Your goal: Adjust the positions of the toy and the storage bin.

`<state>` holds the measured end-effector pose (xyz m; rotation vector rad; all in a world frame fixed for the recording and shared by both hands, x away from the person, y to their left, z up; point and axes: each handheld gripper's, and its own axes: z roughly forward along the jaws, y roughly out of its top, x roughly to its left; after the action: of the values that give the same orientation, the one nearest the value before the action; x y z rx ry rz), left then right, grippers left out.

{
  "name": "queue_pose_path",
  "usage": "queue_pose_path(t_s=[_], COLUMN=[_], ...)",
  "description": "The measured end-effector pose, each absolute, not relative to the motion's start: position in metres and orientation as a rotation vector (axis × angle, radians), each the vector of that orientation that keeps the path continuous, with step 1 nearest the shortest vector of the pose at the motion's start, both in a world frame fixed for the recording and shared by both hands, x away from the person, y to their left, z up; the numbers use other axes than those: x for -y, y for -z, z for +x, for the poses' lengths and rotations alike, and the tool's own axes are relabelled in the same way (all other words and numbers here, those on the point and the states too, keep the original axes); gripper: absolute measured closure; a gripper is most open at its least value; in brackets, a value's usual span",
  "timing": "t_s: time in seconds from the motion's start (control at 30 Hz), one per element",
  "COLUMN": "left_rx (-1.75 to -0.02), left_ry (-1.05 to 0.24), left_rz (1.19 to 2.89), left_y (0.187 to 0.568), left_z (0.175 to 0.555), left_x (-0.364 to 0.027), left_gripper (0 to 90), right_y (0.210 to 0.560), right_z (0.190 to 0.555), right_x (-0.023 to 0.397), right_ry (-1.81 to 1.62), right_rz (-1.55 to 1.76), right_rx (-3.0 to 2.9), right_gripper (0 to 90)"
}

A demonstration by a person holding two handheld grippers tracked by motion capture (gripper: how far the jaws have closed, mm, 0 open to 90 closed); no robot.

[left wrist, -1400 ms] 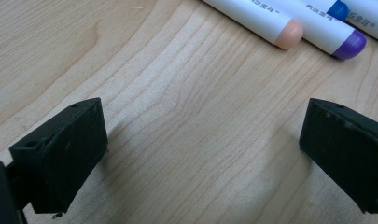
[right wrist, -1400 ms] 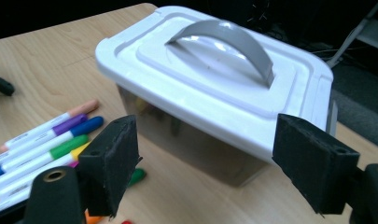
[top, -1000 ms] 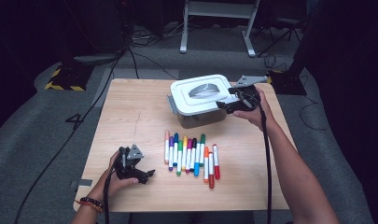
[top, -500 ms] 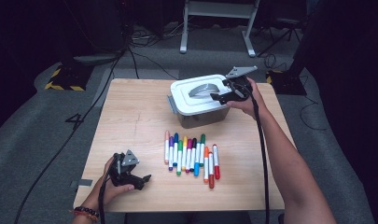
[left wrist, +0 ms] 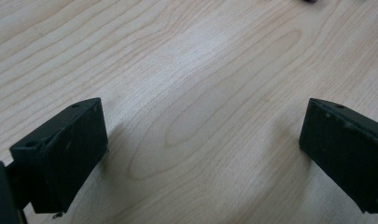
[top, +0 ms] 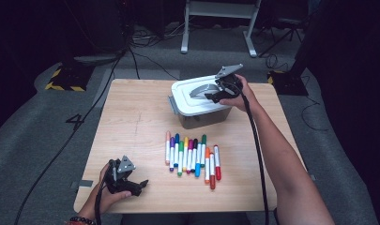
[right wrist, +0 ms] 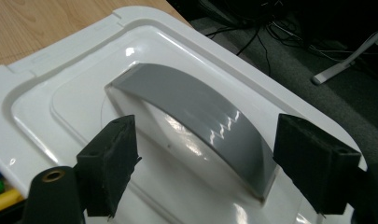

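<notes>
A grey box [top: 202, 117] with a white lid [top: 185, 88] stands at the back right of the wooden table [top: 131, 122]. An arched grey handle [top: 199, 89] crosses the lid. My right gripper [top: 212, 95] hovers over the lid. In the right gripper view its jaws stand open on either side of one end of the handle [right wrist: 196, 116], and the pads do not touch it. My left gripper [top: 138, 187] rests near the front left corner. In the left gripper view its jaws are wide open [left wrist: 200, 154] over bare wood.
A row of several coloured markers [top: 192, 157] lies in front of the box, mid-table. Dark floor with cables and a white stand [top: 216, 9] lies beyond the far edge. The right gripper's cable [top: 258, 154] trails along the forearm.
My right gripper has moved left and a little farther back over the lid, onto the handle. The left hand has slid slightly toward the front left corner.
</notes>
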<state>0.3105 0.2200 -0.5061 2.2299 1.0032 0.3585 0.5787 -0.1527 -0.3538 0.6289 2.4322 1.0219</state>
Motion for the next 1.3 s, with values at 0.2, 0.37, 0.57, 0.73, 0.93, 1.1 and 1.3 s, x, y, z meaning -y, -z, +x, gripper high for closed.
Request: queue_pose_path(t_s=[0.2,0.37,0.57,0.73,0.93,1.1,1.3], left_rx=[-1.004,-1.007,-1.01,-1.01,-1.011,-1.011,-1.011], left_ry=[-0.363,-0.366,-0.367,-0.367,-0.367,-0.366,-0.367], left_rz=[2.231,2.229,2.228,2.227,2.226,2.226,2.226], left_y=[0.506,0.506,0.506,0.506,0.506,0.506,0.506], left_z=[0.307,0.303,0.302,0.302,0.301,0.301,0.301], left_x=[-0.222,-0.224,-0.225,-0.225,-0.225,-0.225,-0.225], left_gripper=[1.3,1.3,1.3,1.3,1.3,1.3,1.3], right_y=[0.361,0.366,0.364,0.362,0.359,0.36,0.359], right_z=[0.591,0.602,0.605,0.6,0.59,0.578,0.563], right_x=[0.142,0.14,0.143,0.15,0.161,0.173,0.179], right_ry=[-0.98,-0.977,-0.987,-0.972,-0.961,-1.01,-1.003], right_rz=[0.602,0.633,0.567,0.501,0.449,0.428,0.403], right_rx=[-2.422,-2.455,-2.511,-2.538,-2.561,-2.568,-2.585], right_gripper=[22.7,28.1,41.0,49.3,55.5,59.4,62.8])
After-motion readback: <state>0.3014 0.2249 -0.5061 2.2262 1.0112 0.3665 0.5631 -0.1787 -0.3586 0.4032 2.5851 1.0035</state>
